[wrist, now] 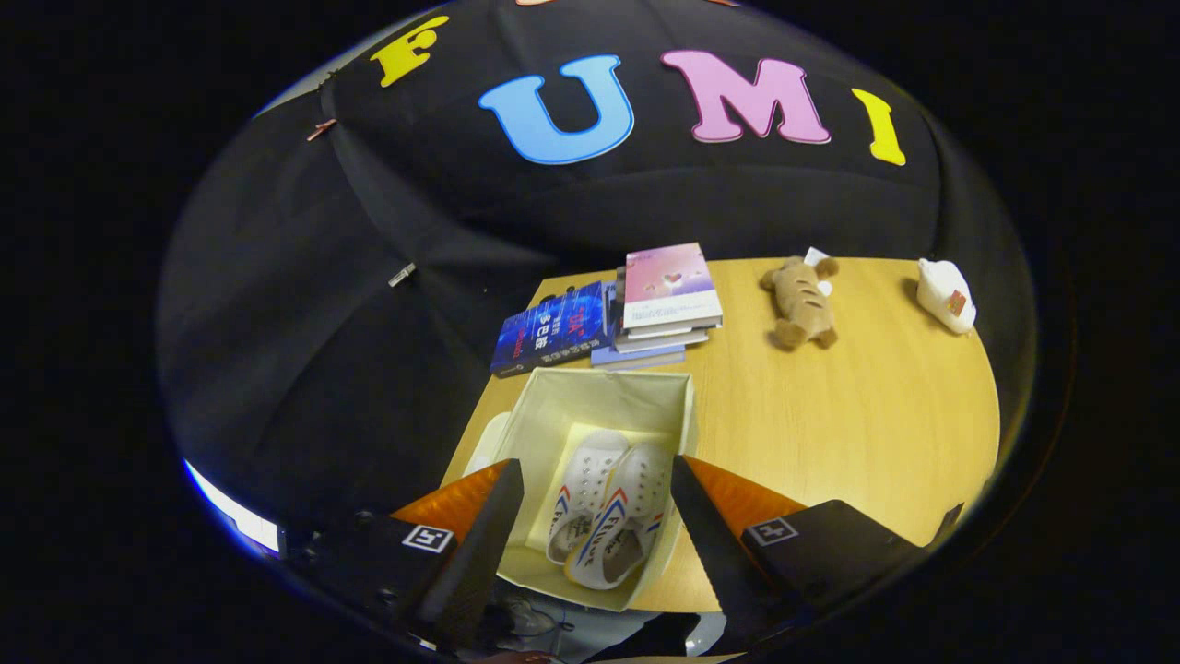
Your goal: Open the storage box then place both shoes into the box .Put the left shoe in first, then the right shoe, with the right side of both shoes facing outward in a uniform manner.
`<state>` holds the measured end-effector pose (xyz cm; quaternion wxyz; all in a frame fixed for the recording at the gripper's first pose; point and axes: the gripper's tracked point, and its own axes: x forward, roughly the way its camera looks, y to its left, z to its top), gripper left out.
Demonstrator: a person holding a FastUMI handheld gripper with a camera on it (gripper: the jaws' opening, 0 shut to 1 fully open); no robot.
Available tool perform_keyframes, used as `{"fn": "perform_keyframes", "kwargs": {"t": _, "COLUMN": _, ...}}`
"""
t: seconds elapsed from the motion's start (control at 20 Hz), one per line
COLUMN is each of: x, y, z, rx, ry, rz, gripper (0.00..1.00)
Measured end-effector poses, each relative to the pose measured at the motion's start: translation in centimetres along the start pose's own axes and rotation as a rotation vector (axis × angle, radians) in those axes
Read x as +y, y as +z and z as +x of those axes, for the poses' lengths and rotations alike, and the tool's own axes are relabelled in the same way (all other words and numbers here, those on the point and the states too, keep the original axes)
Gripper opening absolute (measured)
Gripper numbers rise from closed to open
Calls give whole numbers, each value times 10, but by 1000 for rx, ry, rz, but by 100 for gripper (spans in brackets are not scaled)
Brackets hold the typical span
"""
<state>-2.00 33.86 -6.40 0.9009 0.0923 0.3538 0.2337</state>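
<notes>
The gripper [595, 480] hangs above the open storage box [553, 406] with its two fingers spread wide apart, released and touching nothing; the box's near wall runs down between them, and the fingers hide the box's lower side walls. Inside the box lie two white shoes side by side, the left-hand shoe [583, 489] at 11 o'clock of the right-hand shoe [619, 530], toes pointing toward 12 o'clock, both with perforated uppers and coloured stripes on the side; which is the left shoe and which the right cannot be told from here, and their heels are partly cut off by the box's near rim. A pale flat piece [484, 452], perhaps the box's lid, peeks out at 9 o'clock of the box, mostly hidden behind it and the finger. The box stands on a wooden surface [848, 415]. At 12 o'clock of the box sits a stack of books [666, 300], roughly four though the lower ones are hard to count, with one dark blue book [551, 330] lying at its 9 o'clock. One brown plush toy [800, 300] lies at 3 o'clock of the stack, and one small white object [946, 295] beyond it near the surface's edge is too small to identify.
</notes>
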Motion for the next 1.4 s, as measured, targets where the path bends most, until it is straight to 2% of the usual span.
{"fn": "perform_keyframes", "kwargs": {"t": 0.2, "x": -50, "y": 38, "z": -37, "rx": -154, "ry": -64, "rz": -78, "gripper": 99}}
{"fn": "perform_keyframes", "kwargs": {"t": 0.25, "x": -62, "y": 32, "z": -44, "rx": -190, "ry": -73, "rz": -91, "gripper": 99}}
{"fn": "perform_keyframes", "kwargs": {"t": 0.55, "x": -139, "y": 90, "z": -102, "rx": -396, "ry": -81, "rz": -168, "gripper": 98}}
{"fn": "perform_keyframes", "kwargs": {"t": 0.9, "x": -209, "y": 142, "z": -173, "rx": -649, "ry": -39, "rz": -282, "gripper": 98}}
{"fn": "perform_keyframes", "kwargs": {"t": 1.0, "x": -222, "y": 142, "z": -190, "rx": -681, "ry": -29, "rz": -289, "gripper": 98}}
{"fn": "perform_keyframes", "kwargs": {"t": 1.15, "x": -223, "y": 133, "z": -207, "rx": -724, "ry": 32, "rz": -280, "gripper": 98}}
{"fn": "perform_keyframes", "kwargs": {"t": 1.25, "x": -249, "y": 143, "z": -216, "rx": -774, "ry": -56, "rz": -299, "gripper": 97}}
{"fn": "perform_keyframes", "kwargs": {"t": 1.4, "x": -268, "y": 142, "z": -221, "rx": -804, "ry": -107, "rz": -262, "gripper": 99}}
